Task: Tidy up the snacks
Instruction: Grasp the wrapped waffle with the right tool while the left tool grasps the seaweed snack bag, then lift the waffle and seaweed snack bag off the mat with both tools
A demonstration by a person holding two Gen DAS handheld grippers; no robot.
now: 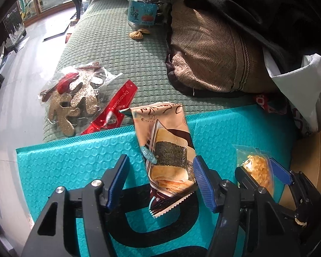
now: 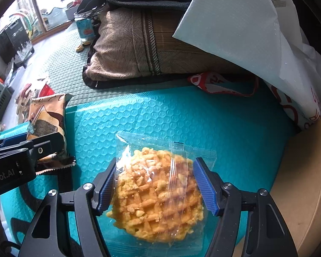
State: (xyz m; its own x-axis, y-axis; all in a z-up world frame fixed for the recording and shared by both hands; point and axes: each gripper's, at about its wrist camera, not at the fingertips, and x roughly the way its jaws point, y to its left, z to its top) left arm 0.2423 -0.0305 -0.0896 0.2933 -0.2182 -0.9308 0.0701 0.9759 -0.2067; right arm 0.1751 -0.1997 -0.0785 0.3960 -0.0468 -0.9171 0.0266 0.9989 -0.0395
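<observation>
Your left gripper [image 1: 158, 180] fingers stand wide around the seaweed snack packet [image 1: 167, 150], ungripped; your right gripper [image 2: 154, 184] fingers clamp the wrapped pastry [image 2: 158, 194], held clear for sorting onto the teal mat [image 2: 182, 117].

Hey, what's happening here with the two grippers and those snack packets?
A person is sorting snacks with two handheld grippers over a teal bubble mat. The right gripper is clamped on a clear-wrapped crumbly pastry. The left gripper stands open around a tan sesame-snack packet, with only one finger against it. A snack jar sits farther back by the brown cushion.
</observation>
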